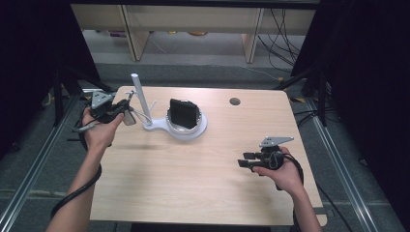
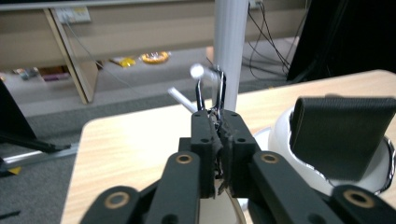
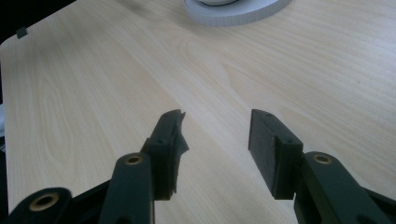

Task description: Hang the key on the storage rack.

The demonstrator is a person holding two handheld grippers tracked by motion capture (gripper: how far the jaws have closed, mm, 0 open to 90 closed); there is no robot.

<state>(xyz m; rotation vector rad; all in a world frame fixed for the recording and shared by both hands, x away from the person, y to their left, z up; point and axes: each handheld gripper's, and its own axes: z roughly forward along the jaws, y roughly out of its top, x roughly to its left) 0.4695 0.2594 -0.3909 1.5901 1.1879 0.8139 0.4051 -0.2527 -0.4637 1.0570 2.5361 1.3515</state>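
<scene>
One wooden table (image 1: 193, 179) carries one white stand (image 1: 186, 130): a round base with one upright white post (image 1: 138, 94) rising from its left end and a few short white pegs (image 1: 152, 105) branching off near the post. One dark, boxy thing (image 1: 183, 113) sits upright in the round dish of the base; what it is cannot be told.

There are two grippers, one in each of the person's hands. The left gripper (image 1: 126, 104) is held at the table's far left corner, just beside the post. In the left gripper view its two black jaws are pressed almost together on one thin dark wire loop (image 2: 220, 88), which sticks up from between the pads (image 2: 205, 140) and hangs over a white peg (image 2: 198, 71) in front of the post (image 2: 230, 42). The dark boxy thing (image 2: 341, 135) shows to the right of the jaws, well apart from them.

The right gripper (image 1: 243, 159) is held low over the near right part of the table, well apart from the stand. In the right gripper view its two jaws stand spread with bare table (image 3: 93, 93) between them, gripping nothing; the rim of the white base (image 3: 233, 14) lies farther off.

One round hole (image 1: 235, 101) is cut in the tabletop near the far edge.
</scene>
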